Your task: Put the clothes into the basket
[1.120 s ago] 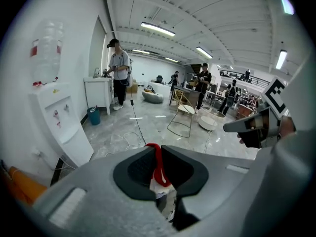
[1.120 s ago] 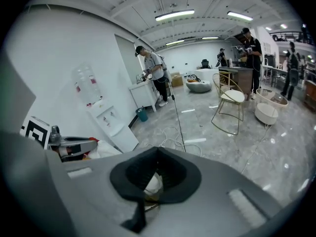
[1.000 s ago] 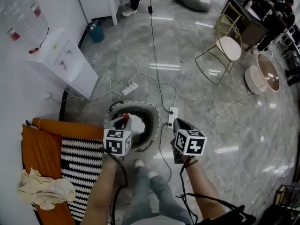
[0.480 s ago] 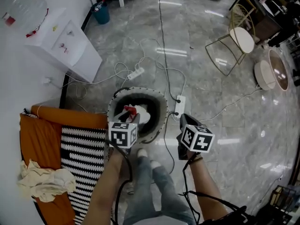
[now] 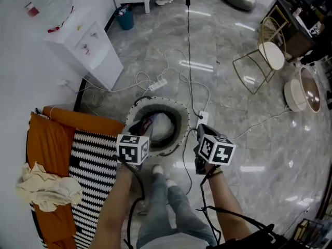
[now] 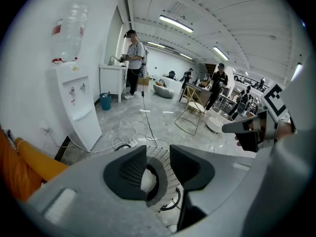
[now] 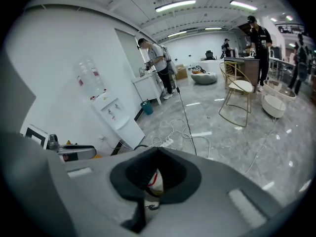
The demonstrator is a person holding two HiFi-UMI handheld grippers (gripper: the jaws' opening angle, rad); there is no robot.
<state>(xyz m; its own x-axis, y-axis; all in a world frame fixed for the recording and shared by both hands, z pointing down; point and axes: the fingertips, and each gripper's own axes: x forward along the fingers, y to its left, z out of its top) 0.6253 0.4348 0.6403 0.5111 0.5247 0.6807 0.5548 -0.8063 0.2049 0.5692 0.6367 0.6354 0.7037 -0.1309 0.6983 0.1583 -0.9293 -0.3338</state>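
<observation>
Marble floor (image 5: 259, 139), basket (image 5: 179, 119) holds clothes (image 5: 149, 122); left gripper (image 6: 158, 152) jaws just parted, nothing between; right gripper (image 7: 157, 149) closed, empty. Cream garment (image 5: 46, 188) on orange couch (image 5: 52, 139) looks light and limp; pinch a bunched fold.

Left gripper (image 6: 158, 157) jaws newly apart, empty

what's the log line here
left hand-held gripper: jaws just opened, empty, over basket | right hand-held gripper: shut | clothes: in basket | beige cloth: on sofa
</observation>
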